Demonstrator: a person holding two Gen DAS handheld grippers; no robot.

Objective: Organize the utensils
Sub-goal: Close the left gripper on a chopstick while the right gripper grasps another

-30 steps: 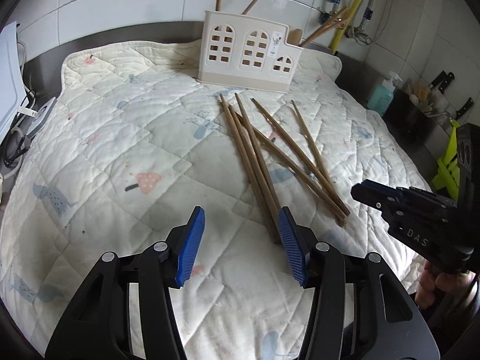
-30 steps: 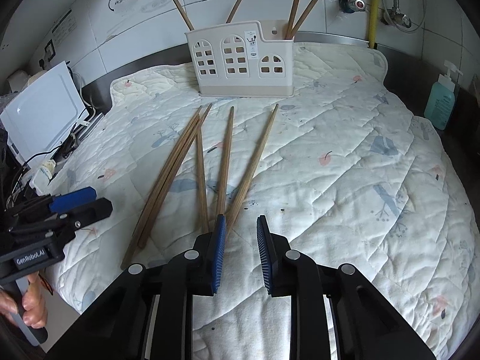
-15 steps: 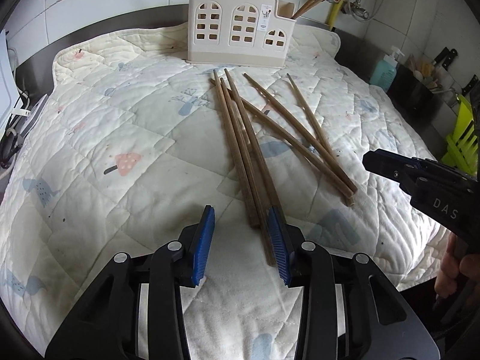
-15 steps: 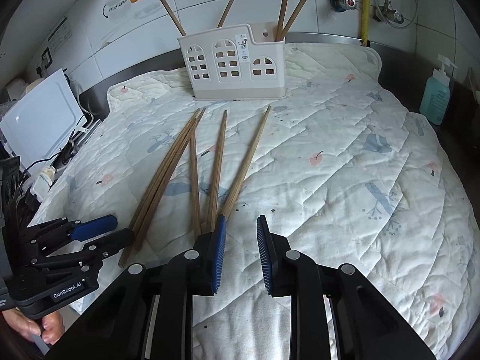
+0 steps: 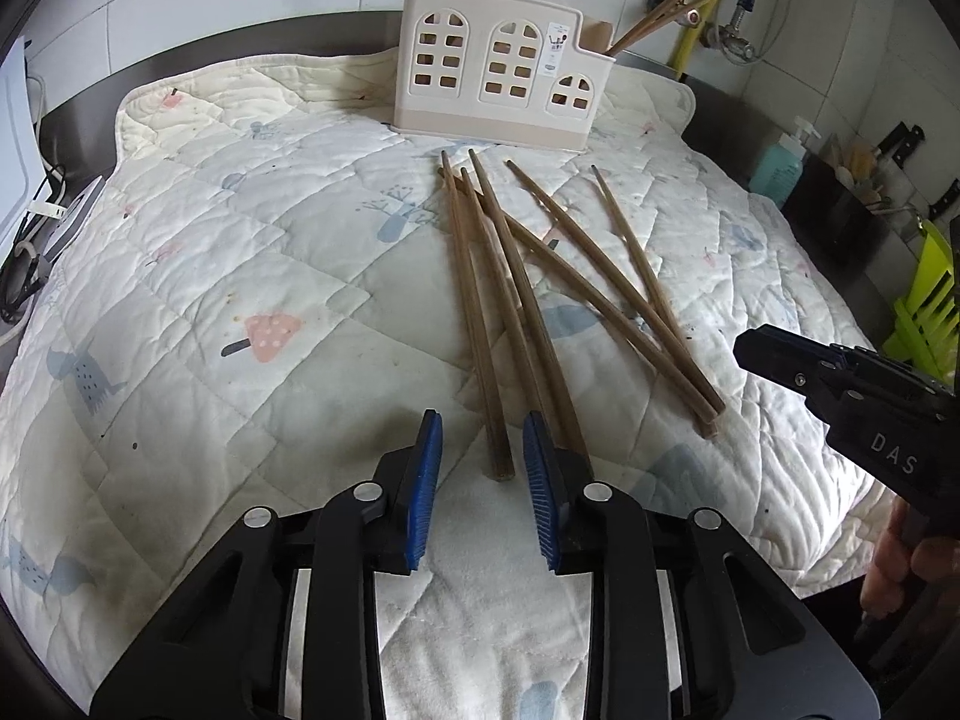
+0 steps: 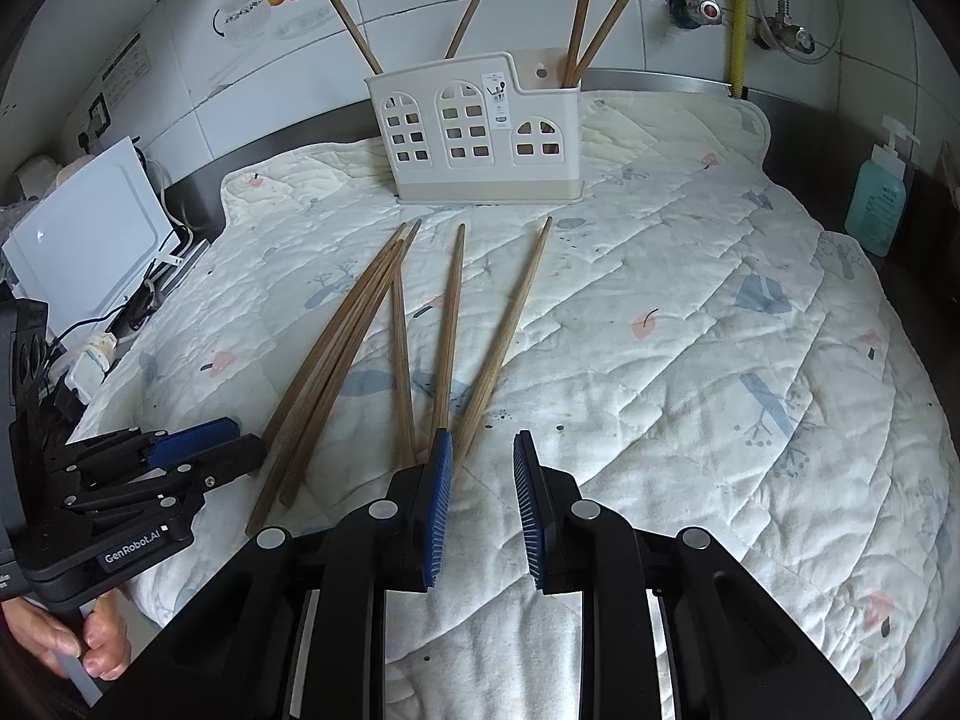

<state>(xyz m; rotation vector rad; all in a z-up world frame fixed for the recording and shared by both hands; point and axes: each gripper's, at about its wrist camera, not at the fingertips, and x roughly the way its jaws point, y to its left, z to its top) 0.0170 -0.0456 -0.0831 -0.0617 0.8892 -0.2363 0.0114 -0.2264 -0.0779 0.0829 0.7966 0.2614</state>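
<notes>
Several long wooden chopsticks (image 5: 510,294) lie fanned on a quilted mat (image 5: 240,276); they also show in the right wrist view (image 6: 390,330). A cream utensil holder (image 5: 498,78) with arched windows stands at the back and holds a few chopsticks; it also shows in the right wrist view (image 6: 480,132). My left gripper (image 5: 483,456) is open, its jaws on either side of the near end of one chopstick (image 5: 495,456), not closed on it. My right gripper (image 6: 480,468) is open and empty, just right of the chopstick ends.
A teal soap bottle (image 6: 876,204) stands at the right edge. A white appliance (image 6: 84,234) with cables sits at the left. Knives and a green rack (image 5: 924,312) are at the far right. A tiled wall with pipes runs behind.
My left gripper moved right and forward to the nearest chopstick's end and its jaws narrowed around it. My right gripper stayed in place and open.
</notes>
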